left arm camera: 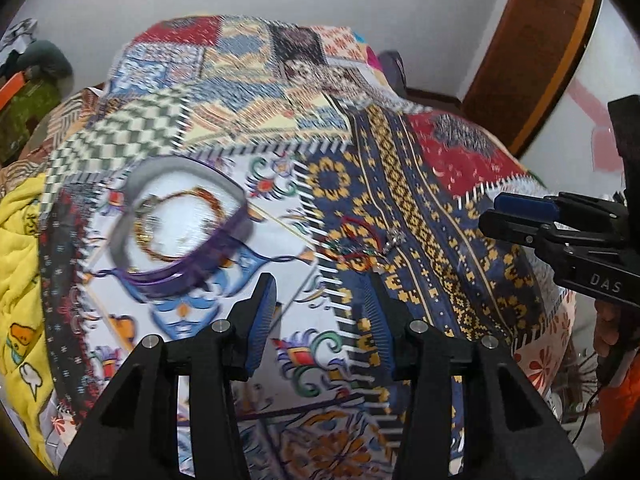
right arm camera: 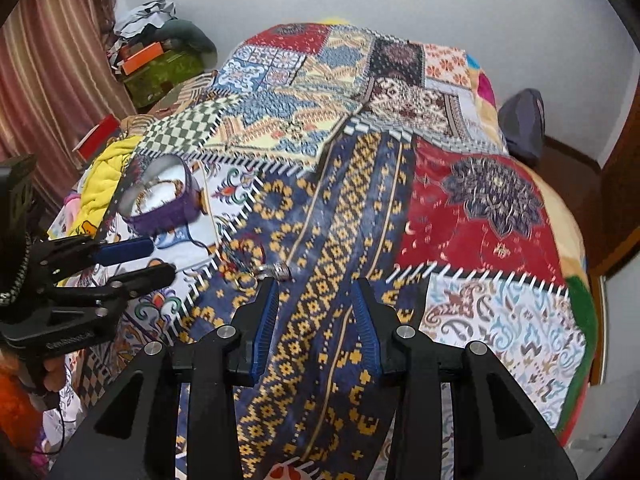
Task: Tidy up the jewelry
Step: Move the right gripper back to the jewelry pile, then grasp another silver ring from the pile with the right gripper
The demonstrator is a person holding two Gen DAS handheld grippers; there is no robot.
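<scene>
Left gripper [left arm camera: 322, 304] spread wide, nothing between the blue pads [left arm camera: 262, 320], hovering above the quilt [left arm camera: 420, 208]. Right gripper [right arm camera: 316, 312] likewise released, pads [right arm camera: 266, 316] parted, empty.

Purple box [left arm camera: 176, 224], roughly heart-shaped with grey inner wall, sitting on the white floral patch of the quilt, left of and beyond the left gripper's tips. Holds a beaded bracelet [left arm camera: 176, 224] in gold and orange tones, lying in a loop on the white lining. Also seen in the right wrist view as purple box [right arm camera: 164, 196] at far left, bracelet [right arm camera: 160, 192] inside; detail blurred there.

Loose jewelry pile [left arm camera: 360, 244] on the blue-and-yellow patterned strip, near its seam with the white patch: red cord loop, small green bits, a silver piece at its right end. Just past the left gripper's right fingertip, appears apart from it; contact hard to judge. In the right wrist view same pile [right arm camera: 256, 264] just ahead of the right gripper's left fingertip, silver piece [right arm camera: 280, 270] next to the tip; touching or not, cannot tell.

Pile and box well apart from each other across the seam.

Each gripper visible in the other's camera: right gripper [left arm camera: 516, 216] entering from right edge, fingers slightly parted, aimed toward the pile; left gripper [right arm camera: 148, 258] entering from left edge, also parted.

Yellow blanket [left arm camera: 20, 248] bunched at the quilt's left edge. Motion blur across the left wrist view.
</scene>
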